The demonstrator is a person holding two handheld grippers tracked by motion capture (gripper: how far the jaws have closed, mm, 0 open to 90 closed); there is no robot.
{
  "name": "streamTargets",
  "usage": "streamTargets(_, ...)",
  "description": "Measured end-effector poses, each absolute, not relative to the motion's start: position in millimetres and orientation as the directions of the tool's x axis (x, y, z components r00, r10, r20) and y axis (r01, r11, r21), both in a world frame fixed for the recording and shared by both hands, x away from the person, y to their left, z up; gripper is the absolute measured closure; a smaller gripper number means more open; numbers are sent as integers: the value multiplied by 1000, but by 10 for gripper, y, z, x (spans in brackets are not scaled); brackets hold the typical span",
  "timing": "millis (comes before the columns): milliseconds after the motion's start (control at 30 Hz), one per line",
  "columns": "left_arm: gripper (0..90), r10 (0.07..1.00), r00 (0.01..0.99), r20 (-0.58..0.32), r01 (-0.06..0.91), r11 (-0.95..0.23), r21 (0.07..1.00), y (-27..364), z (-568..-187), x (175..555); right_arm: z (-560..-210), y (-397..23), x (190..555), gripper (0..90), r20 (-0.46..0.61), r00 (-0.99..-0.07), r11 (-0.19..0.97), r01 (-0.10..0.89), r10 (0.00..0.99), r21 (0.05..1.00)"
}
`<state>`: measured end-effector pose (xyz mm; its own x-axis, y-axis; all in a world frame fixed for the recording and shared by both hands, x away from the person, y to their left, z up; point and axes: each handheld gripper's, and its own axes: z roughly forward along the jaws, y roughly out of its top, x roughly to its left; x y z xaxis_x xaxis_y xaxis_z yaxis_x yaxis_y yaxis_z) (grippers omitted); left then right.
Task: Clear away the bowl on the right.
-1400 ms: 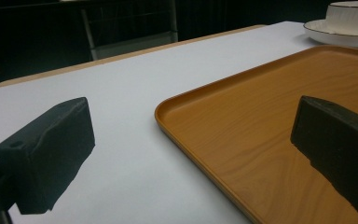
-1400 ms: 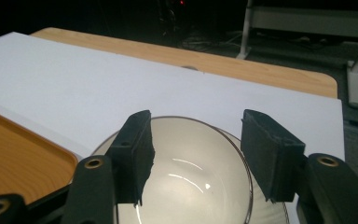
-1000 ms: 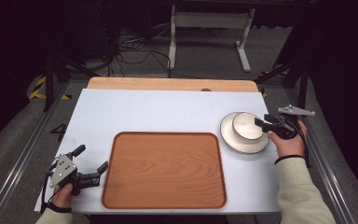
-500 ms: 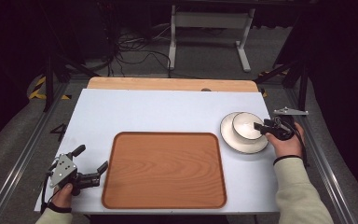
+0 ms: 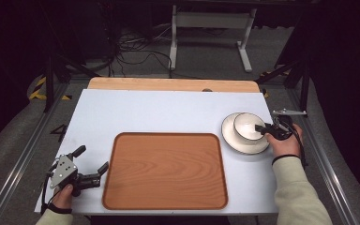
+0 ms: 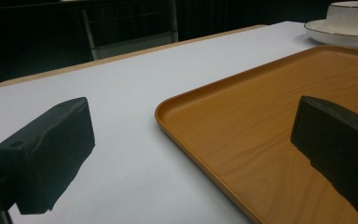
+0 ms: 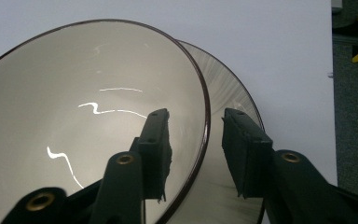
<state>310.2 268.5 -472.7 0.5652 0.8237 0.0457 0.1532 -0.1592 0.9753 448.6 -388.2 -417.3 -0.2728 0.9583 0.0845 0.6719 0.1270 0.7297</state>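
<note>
Left gripper (image 5: 92, 165) low at the worktop's (image 5: 168, 112) near-left corner, jaws wide, nothing between. Wooden tray (image 5: 165, 171) centre, bare. Bowl (image 5: 247, 126) on saucer (image 5: 243, 145) far right; right gripper (image 7: 196, 140) astride its rim, jaws just closing, gaps still visible.

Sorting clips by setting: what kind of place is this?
Probably a lab or workshop recording station, not a home: a white-topped table on a metal frame, loose cables on a grey floor, and dark surroundings.
</note>
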Motion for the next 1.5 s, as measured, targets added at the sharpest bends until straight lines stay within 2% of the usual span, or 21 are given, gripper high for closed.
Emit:
streamTargets(100,2,824,565,46,154,-159,975,2686,-4727,3103,-4170,-3860,4482,713,107,-244,92,683,964,724)
streamTargets(400,3,824,565,45,153,-159,975,2685,-4727,3102,-4180,-3777,4488,815,107,-176,48,700,979,712)
streamTargets(767,2,824,565,46,153,-159,975,2685,-4727,3103,-4172,-3758,4484,820,119,-139,16,709,983,705)
streamTargets(1033,2,824,565,45,154,-159,975,2686,-4727,3103,-4140,-3751,4461,826,164,-77,-58,725,983,686)
streamTargets(1500,3,824,565,45,154,-158,975,2685,-4727,3103,-3982,-3644,4418,816,194,-103,-60,725,976,686)
